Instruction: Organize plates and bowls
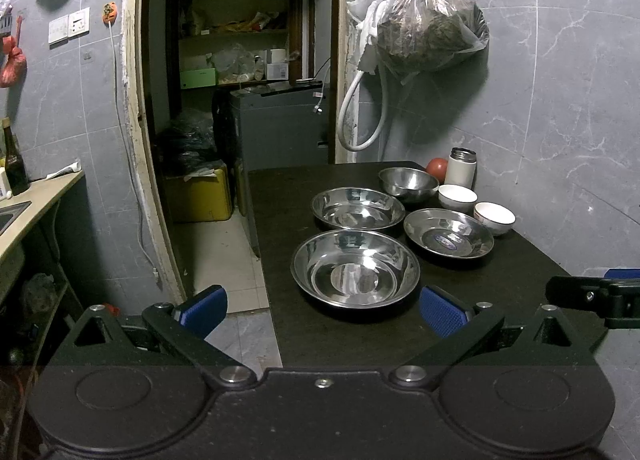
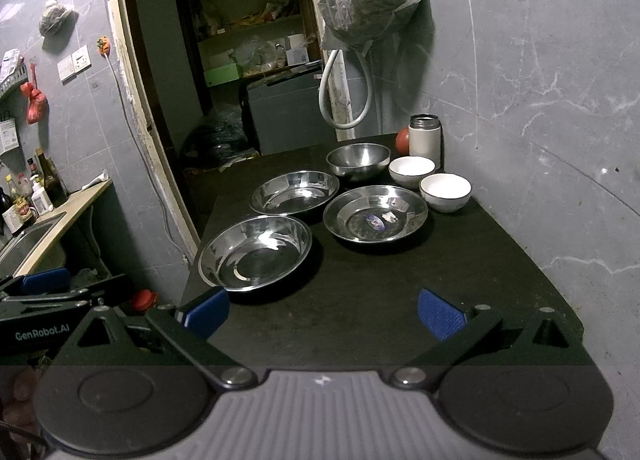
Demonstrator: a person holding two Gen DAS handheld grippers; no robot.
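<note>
Hovering with jaws spread wide and empty, the left gripper [image 1: 322, 310] and right gripper [image 2: 322, 310] hang side by side over the near end of the dark table [image 2: 360, 312]. Nearest to them sits the near steel plate [image 1: 355, 268]; behind it lies a second steel plate [image 1: 357, 208], and to its right a stickered steel plate [image 1: 448, 238]. Farther back from that near plate stand a steel bowl [image 1: 408, 181], two white bowls [image 1: 457, 197] [image 1: 494, 217], a white flask [image 1: 461, 168] and something red and round [image 1: 436, 168].
</note>
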